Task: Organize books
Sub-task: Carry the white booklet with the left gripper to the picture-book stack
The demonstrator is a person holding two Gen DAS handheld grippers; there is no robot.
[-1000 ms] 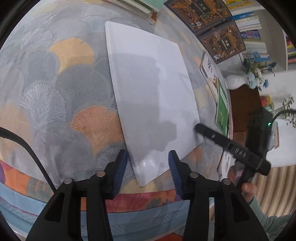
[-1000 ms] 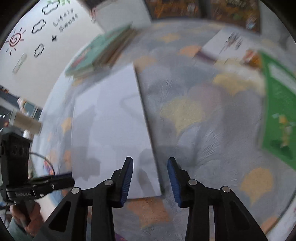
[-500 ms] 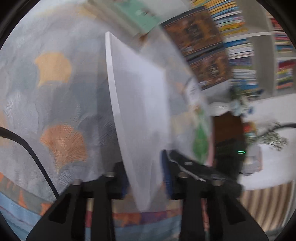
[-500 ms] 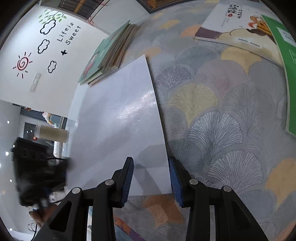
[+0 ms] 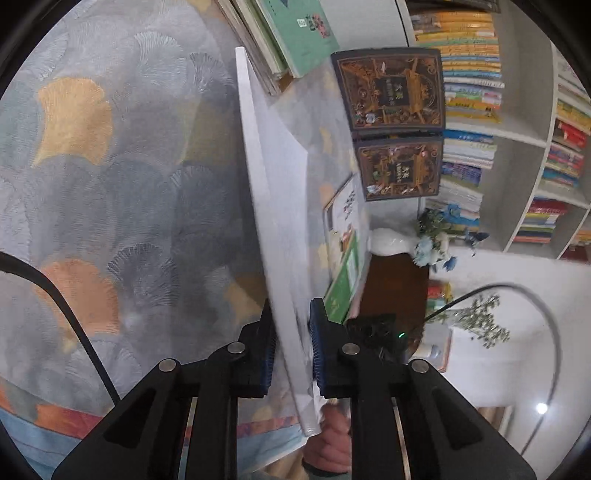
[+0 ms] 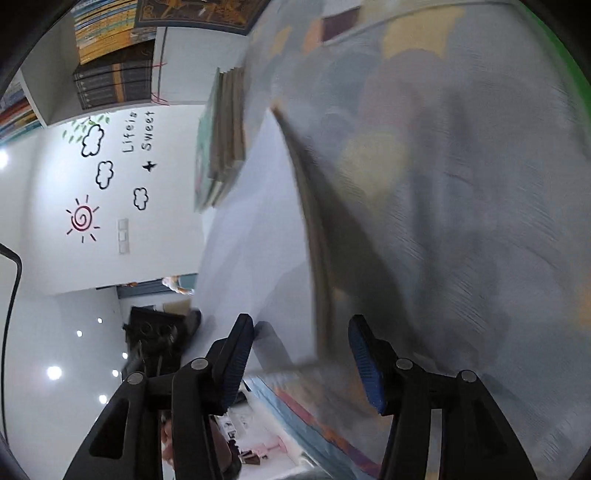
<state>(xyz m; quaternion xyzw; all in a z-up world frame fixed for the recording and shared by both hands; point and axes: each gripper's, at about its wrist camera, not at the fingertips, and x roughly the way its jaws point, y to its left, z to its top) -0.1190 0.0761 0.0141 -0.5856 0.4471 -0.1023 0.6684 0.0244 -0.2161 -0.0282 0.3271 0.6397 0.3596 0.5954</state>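
Left wrist, white book [image 5: 277,206] on edge, pointing away

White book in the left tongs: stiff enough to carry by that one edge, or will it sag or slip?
The white book is tilted up with a straight edge, so probably stiff. The left tongs pinch only its near edge; it may pivot. The cover looks smooth, maybe slippery.

Left gripper [image 5: 291,350]: clamped on the white book's [image 5: 275,206] near edge
White book: tilted up off the fan-patterned cloth [image 5: 110,192] — far corner by the green-covered stack [image 5: 291,33]
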